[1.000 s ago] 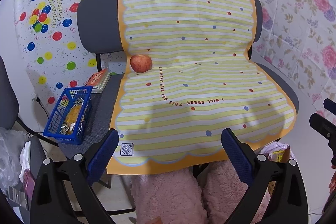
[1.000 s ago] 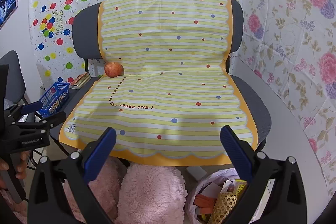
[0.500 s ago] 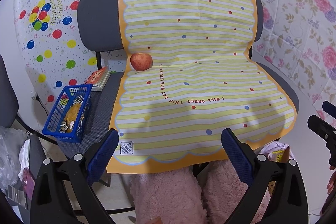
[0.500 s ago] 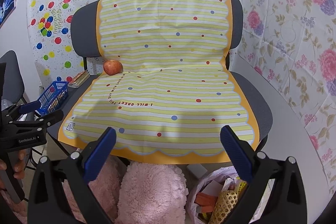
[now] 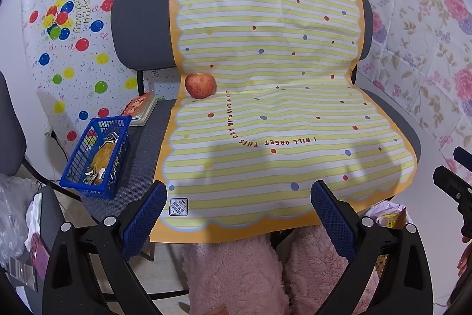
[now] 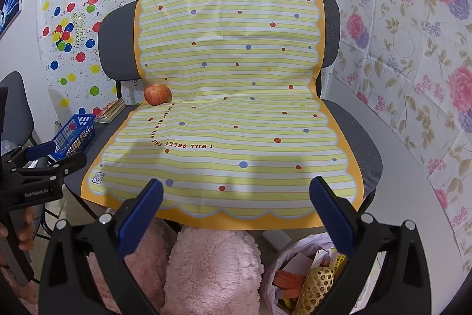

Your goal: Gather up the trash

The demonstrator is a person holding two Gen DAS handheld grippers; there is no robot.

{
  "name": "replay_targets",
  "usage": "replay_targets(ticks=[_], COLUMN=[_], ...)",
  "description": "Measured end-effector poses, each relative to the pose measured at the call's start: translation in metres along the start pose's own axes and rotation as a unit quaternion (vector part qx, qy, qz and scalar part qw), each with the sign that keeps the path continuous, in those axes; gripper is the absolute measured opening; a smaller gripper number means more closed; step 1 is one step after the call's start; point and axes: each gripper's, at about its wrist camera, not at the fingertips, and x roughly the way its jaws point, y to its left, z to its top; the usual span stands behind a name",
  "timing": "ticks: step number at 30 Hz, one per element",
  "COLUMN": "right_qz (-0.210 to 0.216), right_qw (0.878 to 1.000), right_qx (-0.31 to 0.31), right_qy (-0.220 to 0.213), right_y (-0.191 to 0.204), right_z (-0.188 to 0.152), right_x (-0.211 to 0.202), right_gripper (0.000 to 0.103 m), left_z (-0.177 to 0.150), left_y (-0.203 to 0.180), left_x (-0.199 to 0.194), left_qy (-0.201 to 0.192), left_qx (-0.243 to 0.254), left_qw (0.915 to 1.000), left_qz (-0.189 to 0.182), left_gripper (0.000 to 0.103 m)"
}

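A red apple (image 5: 200, 85) (image 6: 157, 94) lies at the back left of a chair seat covered by a yellow striped sheet (image 5: 283, 120) (image 6: 230, 123). A blue basket (image 5: 96, 155) (image 6: 75, 135) holding wrappers and an orange item sits on the seat's left edge. A white trash bag (image 6: 303, 270) (image 5: 386, 214) with paper and a woven piece stands on the floor at the right. My left gripper (image 5: 237, 191) and right gripper (image 6: 236, 186) hover open before the seat's front edge, holding nothing.
A thin book (image 5: 140, 108) lies behind the basket. Pink fleecy fabric (image 6: 206, 264) fills the space below the seat front. A second grey chair (image 6: 14, 105) stands at the left. Balloon and floral sheets (image 6: 413, 55) cover the walls.
Both views shift only slightly; the chair sits a touch higher in the left wrist view. Nothing was grasped or moved.
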Motion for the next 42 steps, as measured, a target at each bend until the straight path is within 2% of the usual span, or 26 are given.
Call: replay_targets(ticks=[42], right_qz=[0.002], right_qw=[1.0], right_qx=[0.011], right_qy=[0.0], right_y=[-0.015], right_z=[-0.007], right_x=[0.004], right_gripper=[0.097], left_z=[-0.003], left_y=[-0.008], left_x=[0.002], left_qy=[0.0], left_qx=[0.0], left_qw=[1.0], left_qz=[-0.003], left_gripper=[0.097])
